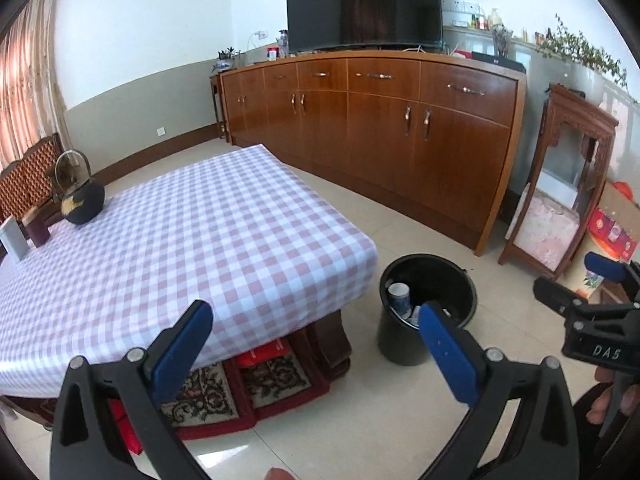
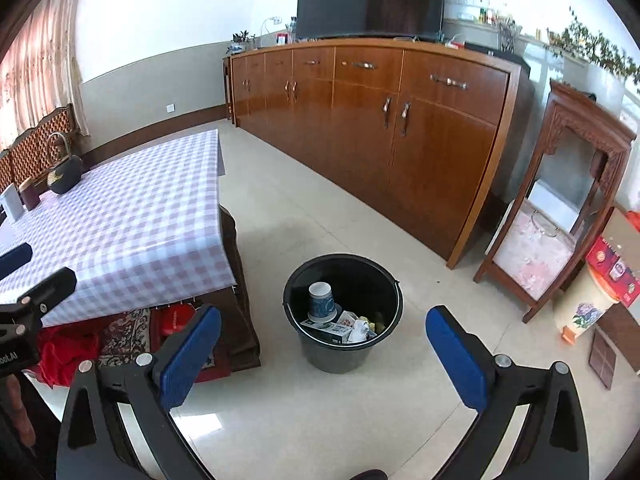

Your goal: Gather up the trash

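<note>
Both grippers (image 1: 316, 344) (image 2: 324, 344) hang wide, empty, over the bucket (image 2: 342, 354); its paper cup (image 2: 321, 302) looks light, crushable, best pinched gently across the wall.

A living room in a home is showing here; a large dark television (image 1: 362, 4) is standing on a long wooden sideboard (image 1: 372, 120) against a white and grey wall; a checked cloth is covering the low worktop (image 1: 192, 224), which is carrying a black teapot (image 1: 82, 196); patterned cushions (image 1: 240, 388) are lying beneath it; curtains (image 1: 22, 100) are hanging at the left; a carved wooden stand (image 2: 560, 200) is sitting on the pale tiled floor (image 2: 320, 420).
</note>
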